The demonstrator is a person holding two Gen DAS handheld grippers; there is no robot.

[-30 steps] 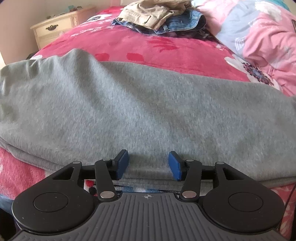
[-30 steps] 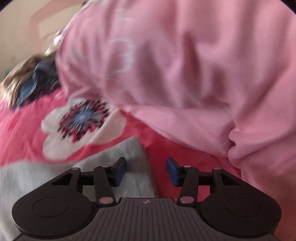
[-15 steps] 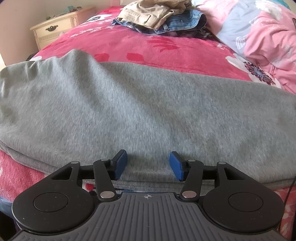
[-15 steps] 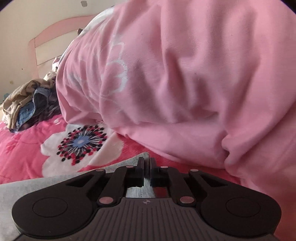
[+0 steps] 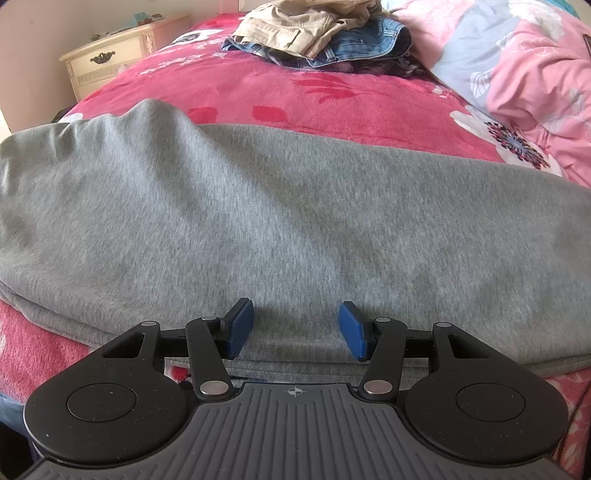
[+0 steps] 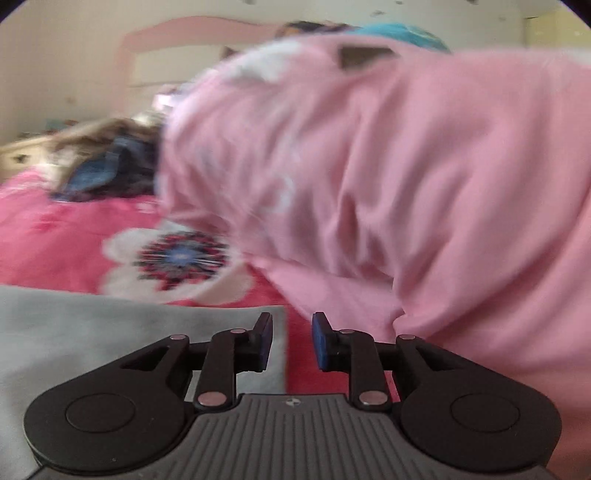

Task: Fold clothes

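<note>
A grey knit garment (image 5: 280, 221) lies folded lengthwise across the red flowered bedspread (image 5: 332, 99), filling the middle of the left wrist view. My left gripper (image 5: 297, 330) is open just over its near folded edge, nothing between the blue pads. In the blurred right wrist view the garment's right end (image 6: 110, 332) lies at lower left. My right gripper (image 6: 291, 341) is open by a narrow gap at that end's corner edge, its left pad over the grey cloth, its right pad over the bedspread (image 6: 55, 240).
A heap of khaki and denim clothes (image 5: 321, 33) sits at the far side of the bed. A rumpled pink flowered duvet (image 6: 406, 184) rises close on the right. A cream bedside cabinet (image 5: 110, 59) stands at the far left.
My right gripper shut at the garment's corner half a second ago and has now opened a little, with the view swinging. The left gripper has stayed open and barely moved.
</note>
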